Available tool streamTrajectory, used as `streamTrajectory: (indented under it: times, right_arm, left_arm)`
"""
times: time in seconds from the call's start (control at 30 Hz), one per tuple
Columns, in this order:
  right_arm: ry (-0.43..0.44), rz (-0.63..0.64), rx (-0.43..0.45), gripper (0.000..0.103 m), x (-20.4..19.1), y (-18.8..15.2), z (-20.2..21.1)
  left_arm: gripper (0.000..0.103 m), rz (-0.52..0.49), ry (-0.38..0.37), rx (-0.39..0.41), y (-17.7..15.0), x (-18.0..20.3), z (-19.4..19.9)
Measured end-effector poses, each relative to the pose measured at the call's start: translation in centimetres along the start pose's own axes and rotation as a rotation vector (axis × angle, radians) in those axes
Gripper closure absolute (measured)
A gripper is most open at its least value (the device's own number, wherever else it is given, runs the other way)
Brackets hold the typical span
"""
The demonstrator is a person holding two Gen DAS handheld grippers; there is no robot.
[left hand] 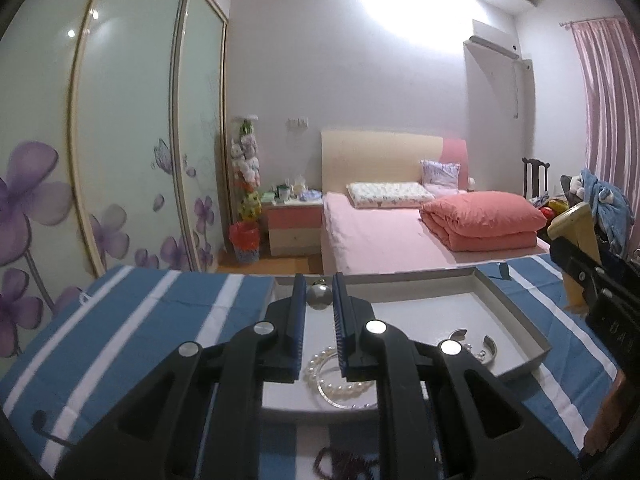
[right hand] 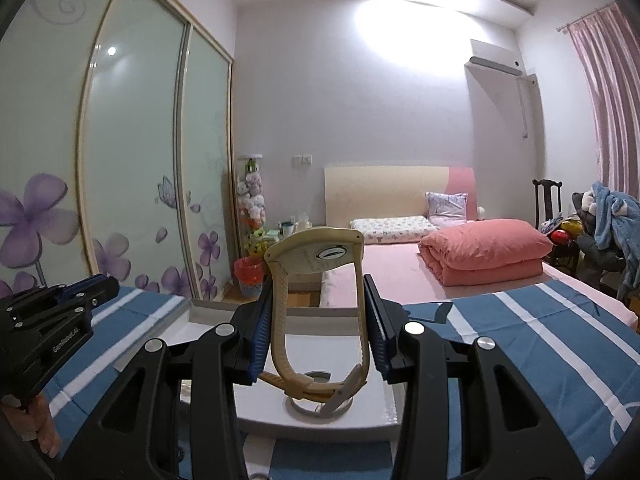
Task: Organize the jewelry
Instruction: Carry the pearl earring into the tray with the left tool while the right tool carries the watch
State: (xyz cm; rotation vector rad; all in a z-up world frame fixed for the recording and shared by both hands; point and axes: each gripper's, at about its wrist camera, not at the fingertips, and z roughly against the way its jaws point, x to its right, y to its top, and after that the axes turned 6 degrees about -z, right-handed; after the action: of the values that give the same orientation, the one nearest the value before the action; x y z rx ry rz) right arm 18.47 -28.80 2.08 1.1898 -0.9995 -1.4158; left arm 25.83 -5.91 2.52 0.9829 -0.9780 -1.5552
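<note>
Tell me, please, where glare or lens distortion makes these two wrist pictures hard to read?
Left wrist view: a ceiling light blows out the upper wall, the wardrobe doors bow with fisheye, and the pearl bracelet in the white tray stays readable. Right wrist view: the same glare up top, dark corners, and the beige watch close to the lens looks stretched.

The shallow white cardboard tray (left hand: 516,312) lies on the blue-and-white striped cloth (left hand: 132,320); its low walls rim the floor on all sides. Its far middle floor lies bare. A white pearl bracelet (left hand: 336,376) and an open silver bangle (left hand: 486,350) crowd the near half; a round silver ball (left hand: 320,294) blocks the far-left corner. The cream rubber-strapped watch (right hand: 316,300) hangs above the tray.
</note>
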Motion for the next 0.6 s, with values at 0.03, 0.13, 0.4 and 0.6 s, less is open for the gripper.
streamTrajectory:
  times: [0.03, 0.13, 0.4, 0.6]
  right_arm:
    - [0.001, 0.003, -0.012, 0.060, 0.0, -0.2, -0.5]
    - [0.007, 0.011, -0.063, 0.060, -0.1, -0.7, -2.4]
    - [0.009, 0.009, -0.233, 0.060, 0.0, -2.0, -5.9]
    - [0.023, -0.022, -0.302, 0.057, 0.3, -2.5, -7.2]
  left_arm:
    - [0.089, 0.002, -0.003, -0.011, 0.0, 0.1, -0.7]
    - [0.089, 0.008, -0.019, -0.047, -0.2, 0.3, -2.9]
    - [0.089, 0.028, -0.085, -0.153, -1.0, 1.0, -7.4]
    - [0.087, 0.051, -0.101, -0.201, -2.0, 0.7, -9.2]
